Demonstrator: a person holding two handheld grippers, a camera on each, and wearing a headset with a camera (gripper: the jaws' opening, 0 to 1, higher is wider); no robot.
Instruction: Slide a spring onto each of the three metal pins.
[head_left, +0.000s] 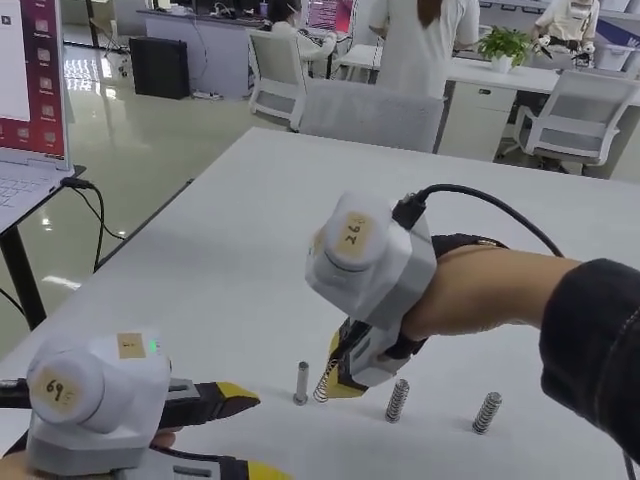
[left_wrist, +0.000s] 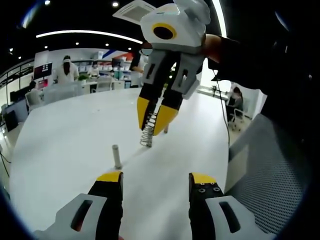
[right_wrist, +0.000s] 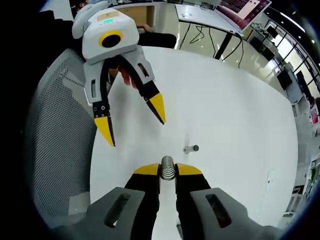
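Metal spring (right_wrist: 168, 167), pinched in my right gripper's (head_left: 337, 383) closed jaws just beside the bare pin (head_left: 301, 383), hangs tilted, so I risk snagging the pin's tip and toppling it, while my left gripper's (left_wrist: 156, 177) jaws gape empty.

the upper coils of the spring (head_left: 322, 385) are hidden between the yellow tips of the right gripper (head_left: 340, 372), so its full length cannot be told. whether pins stand inside the nearer standing spring (head_left: 397, 400) and the farther standing spring (head_left: 487, 411), both on that gripper's far side, is concealed by their coils. the lower jaw of the left gripper (head_left: 262, 438) is cut off by the head view's bottom edge.
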